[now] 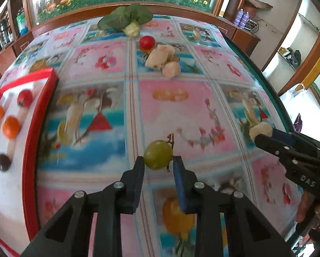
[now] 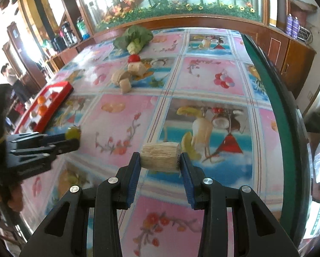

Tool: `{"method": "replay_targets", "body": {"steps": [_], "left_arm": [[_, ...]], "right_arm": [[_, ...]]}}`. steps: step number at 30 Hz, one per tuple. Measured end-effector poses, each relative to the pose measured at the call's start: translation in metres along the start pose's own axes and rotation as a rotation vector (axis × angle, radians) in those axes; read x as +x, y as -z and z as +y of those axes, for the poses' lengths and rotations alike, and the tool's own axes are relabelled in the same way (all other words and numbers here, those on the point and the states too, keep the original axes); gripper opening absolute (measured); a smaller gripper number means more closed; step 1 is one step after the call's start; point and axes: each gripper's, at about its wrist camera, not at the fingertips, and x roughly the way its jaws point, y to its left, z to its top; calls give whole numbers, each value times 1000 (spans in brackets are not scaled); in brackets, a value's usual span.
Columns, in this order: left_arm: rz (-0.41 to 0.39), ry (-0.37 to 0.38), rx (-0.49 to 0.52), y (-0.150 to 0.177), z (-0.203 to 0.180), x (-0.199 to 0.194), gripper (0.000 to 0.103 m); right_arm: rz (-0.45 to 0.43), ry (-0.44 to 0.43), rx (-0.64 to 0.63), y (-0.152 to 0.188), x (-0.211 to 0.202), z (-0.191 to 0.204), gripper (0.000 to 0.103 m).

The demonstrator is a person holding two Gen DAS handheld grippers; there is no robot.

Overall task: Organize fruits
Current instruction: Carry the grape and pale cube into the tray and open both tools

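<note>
Green grape (image 1: 157, 154) is pinched in the left tool (image 1: 159, 163), stem poking up toward 12 o'clock, above the worktop (image 1: 202, 98). Red tray (image 1: 42, 115) at 9 o'clock holds two oranges, a tomato and a dark round fruit. Right tool (image 2: 160, 159) grips a beige fibrous chunk (image 2: 160, 156), long axis running 9-to-3.

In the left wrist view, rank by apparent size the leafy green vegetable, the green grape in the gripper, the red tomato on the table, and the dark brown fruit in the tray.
1. Leafy green vegetable
2. Green grape, though nearness to the camera inflates it
3. Red tomato and dark brown round fruit: too alike to rank
</note>
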Motion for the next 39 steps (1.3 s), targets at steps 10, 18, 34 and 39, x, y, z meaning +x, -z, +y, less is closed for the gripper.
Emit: {"method": "replay_targets", "body": {"steps": [10, 18, 34, 39], "left_arm": [[-24, 5, 25, 26, 10, -23, 30], [-44, 48, 3, 37, 34, -46, 30], [-131, -2, -101, 47, 109, -94, 30], [-147, -55, -151, 55, 142, -106, 30]], "right_arm": [[3, 35, -10, 18, -7, 30, 37], [9, 51, -25, 22, -8, 60, 37], [-23, -68, -128, -13, 0, 158, 37], [-29, -127, -187, -28, 7, 200, 36]]}}
